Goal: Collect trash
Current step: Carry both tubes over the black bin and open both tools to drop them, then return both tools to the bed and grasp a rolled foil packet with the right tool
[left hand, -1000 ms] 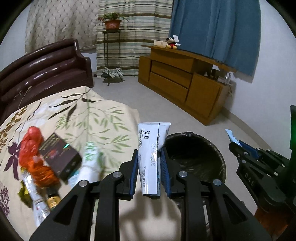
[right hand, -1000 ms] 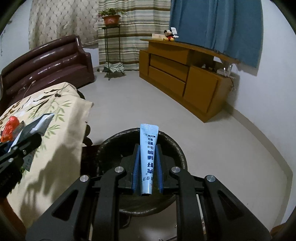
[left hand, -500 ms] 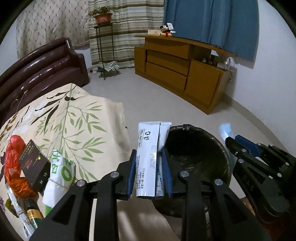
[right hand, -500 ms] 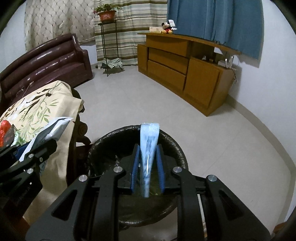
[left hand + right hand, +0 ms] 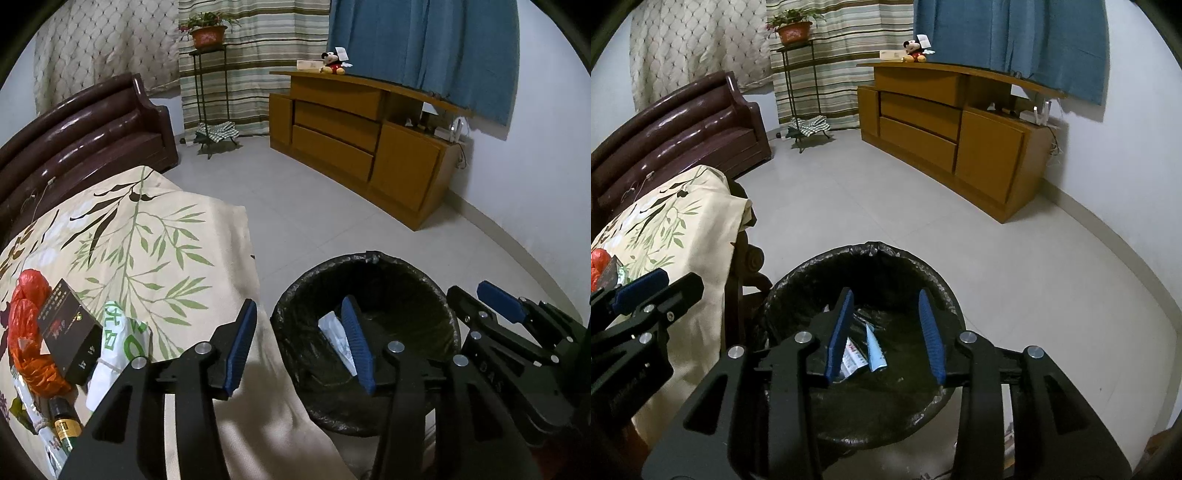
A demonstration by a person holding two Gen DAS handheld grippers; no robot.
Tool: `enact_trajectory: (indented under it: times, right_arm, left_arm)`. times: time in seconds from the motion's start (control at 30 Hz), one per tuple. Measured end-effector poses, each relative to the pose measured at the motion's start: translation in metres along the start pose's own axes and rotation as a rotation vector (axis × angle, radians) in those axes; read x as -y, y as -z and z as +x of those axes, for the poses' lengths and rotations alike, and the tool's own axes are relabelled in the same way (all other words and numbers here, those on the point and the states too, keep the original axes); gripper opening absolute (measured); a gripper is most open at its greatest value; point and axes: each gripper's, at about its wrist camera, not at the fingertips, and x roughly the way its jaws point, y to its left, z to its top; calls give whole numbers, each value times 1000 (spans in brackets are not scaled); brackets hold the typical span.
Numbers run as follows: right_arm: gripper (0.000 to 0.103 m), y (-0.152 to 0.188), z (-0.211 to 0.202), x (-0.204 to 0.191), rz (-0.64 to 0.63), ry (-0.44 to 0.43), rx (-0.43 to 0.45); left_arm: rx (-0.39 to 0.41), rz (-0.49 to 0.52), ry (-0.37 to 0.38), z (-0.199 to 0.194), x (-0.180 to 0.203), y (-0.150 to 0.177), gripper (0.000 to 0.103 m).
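- I am holding both claws, left gripper (image 5: 299, 345) and right gripper (image 5: 884, 334), spread and empty over the bin (image 5: 798, 277).
- Tubes (image 5: 875, 349) are lying inside; remaining trash (image 5: 66, 347) is waiting on the bedspread (image 5: 155, 251).

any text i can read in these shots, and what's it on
"DAS": on the black body of the right gripper, left wrist view; the first letter is uncertain.
Green characters on the white bag: crumpled, not readable.
Black box, bottle, tubes in the bin: print too small to read.
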Motion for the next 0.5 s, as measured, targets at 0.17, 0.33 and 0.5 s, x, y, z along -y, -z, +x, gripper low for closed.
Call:
enact_trajectory:
  times: [0.17,0.33,0.5]
  right_arm:
    - [45,2,-9,-5,-2,-5,3]
    - [48,6,-18,-21,-8,-29,0]
    - [48,11,-30,-48,-45,-72,-2]
  left_arm:
    - [16,-15,-3,-15,-10,1,57]
    - [32,-39,-30,-36,-30,5,60]
    - [49,-58,-76,-59,-55,14,60]
